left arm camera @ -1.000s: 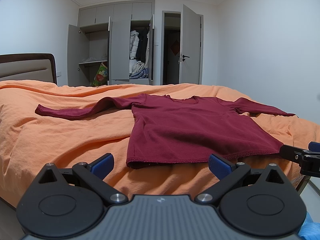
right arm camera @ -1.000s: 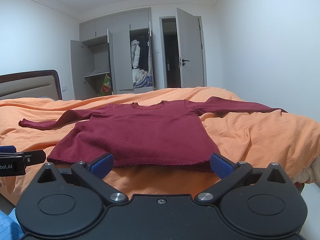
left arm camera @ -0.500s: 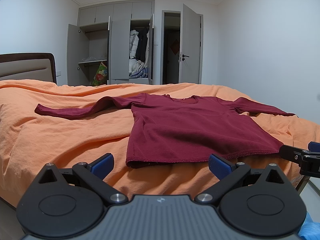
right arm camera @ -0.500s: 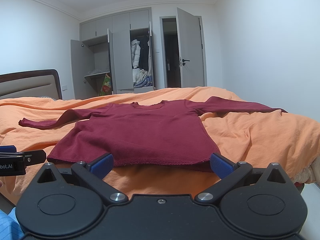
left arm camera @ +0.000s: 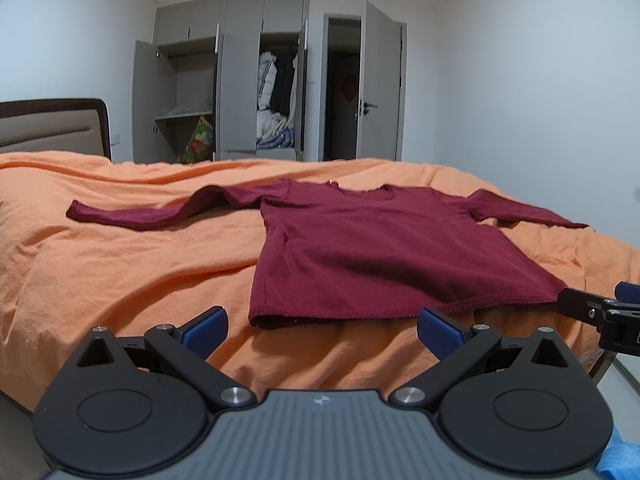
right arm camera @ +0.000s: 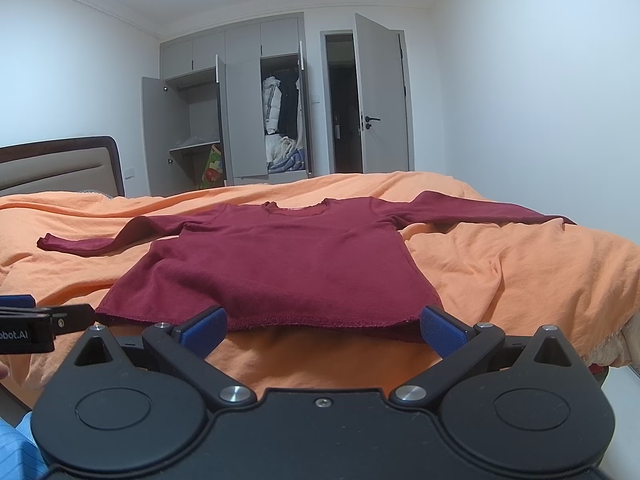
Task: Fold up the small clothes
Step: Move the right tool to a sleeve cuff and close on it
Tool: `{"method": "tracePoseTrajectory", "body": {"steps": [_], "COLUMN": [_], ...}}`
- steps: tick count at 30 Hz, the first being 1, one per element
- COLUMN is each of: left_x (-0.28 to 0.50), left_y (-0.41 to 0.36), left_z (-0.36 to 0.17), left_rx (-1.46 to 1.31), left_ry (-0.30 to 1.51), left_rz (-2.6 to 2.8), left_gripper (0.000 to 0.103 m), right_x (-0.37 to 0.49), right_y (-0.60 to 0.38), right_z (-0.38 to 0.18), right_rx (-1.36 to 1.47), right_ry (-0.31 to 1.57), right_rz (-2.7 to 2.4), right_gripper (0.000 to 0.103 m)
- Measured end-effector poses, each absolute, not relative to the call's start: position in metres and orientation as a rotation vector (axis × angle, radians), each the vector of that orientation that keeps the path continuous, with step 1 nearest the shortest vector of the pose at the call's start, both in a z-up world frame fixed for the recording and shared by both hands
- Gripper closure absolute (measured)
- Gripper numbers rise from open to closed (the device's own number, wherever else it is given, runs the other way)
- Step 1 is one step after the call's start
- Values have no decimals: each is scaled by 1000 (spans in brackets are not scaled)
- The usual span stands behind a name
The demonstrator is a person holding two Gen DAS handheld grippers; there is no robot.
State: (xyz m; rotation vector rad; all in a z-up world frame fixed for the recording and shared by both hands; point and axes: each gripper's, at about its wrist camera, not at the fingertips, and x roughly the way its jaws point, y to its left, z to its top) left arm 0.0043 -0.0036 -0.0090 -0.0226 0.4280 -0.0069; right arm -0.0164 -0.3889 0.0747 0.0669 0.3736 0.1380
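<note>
Bedspread [left arm camera: 120,272] bare around shirt [left arm camera: 372,248]; approach unobstructed.

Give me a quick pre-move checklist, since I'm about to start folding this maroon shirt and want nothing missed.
1. Maroon shirt lies flat on the orange bedspread: ok.
2. Both sleeves spread outward: ok.
3. Left gripper open and empty: ok.
4. Right gripper open and empty: ok.
5. Hem near both grippers, not yet gripped: ok.
6. Shirt's underside free of wrinkles: cannot tell.
</note>
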Motion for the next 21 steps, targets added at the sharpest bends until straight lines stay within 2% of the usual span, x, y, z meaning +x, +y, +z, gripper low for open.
{"method": "tracePoseTrajectory", "body": {"steps": [12, 21], "left_x": [30, 55], "left_y": [5, 15], "left_z": [-22, -15], "left_rx": [-41, -32], "left_ry": [621, 657], "left_rz": [56, 103], "left_gripper": [0, 0], "right_x": [11, 54], "right_y": [-392, -389], "right_z": [73, 75], "right_rx": [90, 92], "right_ry": [470, 512], "right_rz": [192, 185], "right_gripper": [0, 0]}}
